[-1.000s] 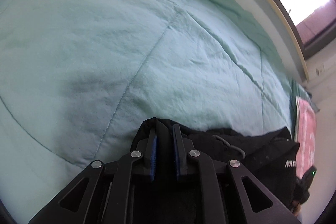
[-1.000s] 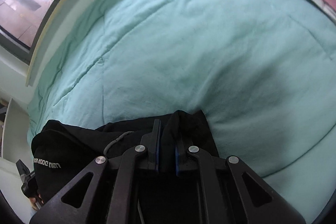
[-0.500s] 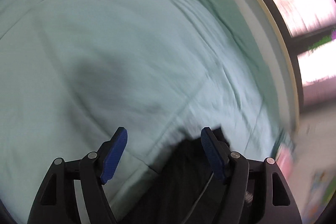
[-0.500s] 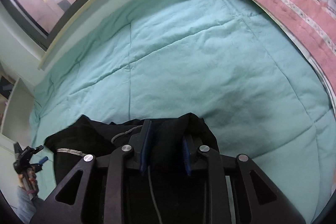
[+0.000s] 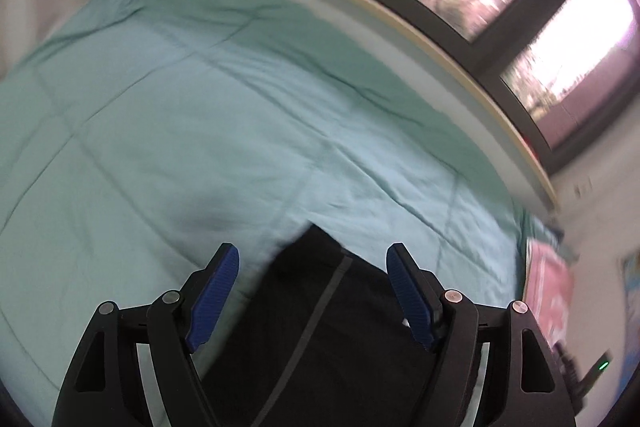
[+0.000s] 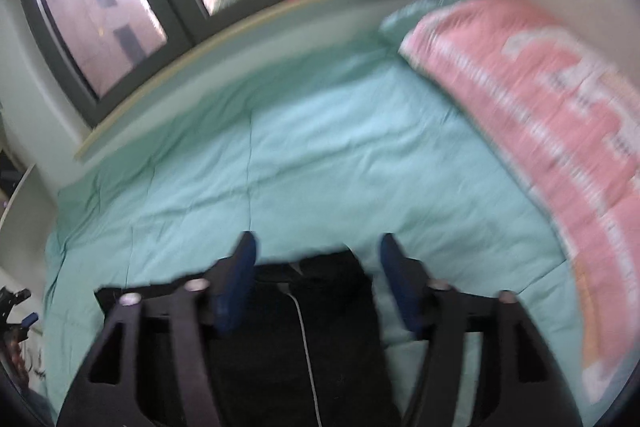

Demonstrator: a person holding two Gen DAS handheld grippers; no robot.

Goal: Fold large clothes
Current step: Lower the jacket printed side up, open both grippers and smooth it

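Garment [image 5: 320, 327] (black, with a pale stripe or cord down it) lies on the teal quilt [image 5: 240, 131] at the near edge of the bed, directly below both tools. Left gripper [image 5: 312, 291] stands released: its blue pads [image 5: 214, 287] are spread well apart and touch no cloth, the fabric showing in the gap beneath them. Right gripper [image 6: 316, 283] is likewise released; its jaws have just been opening, and the garment [image 6: 320, 327] sits below the gap, not pinched. Both tools appear lifted clear of the bed.

Judgement: a fold has just been laid down and let go. The next move calls for choosing a fresh edge or corner on each side, descending with jaws open, and clamping both sides evenly before carrying the cloth over.

Limits of view: both pictures are blurred by motion. The garment's near portion is cut off by the frame and by the gripper bodies, so its outline and the neatness of the fold cannot be told. A pink quilted cover [image 6: 540, 115] lies well apart at the side.
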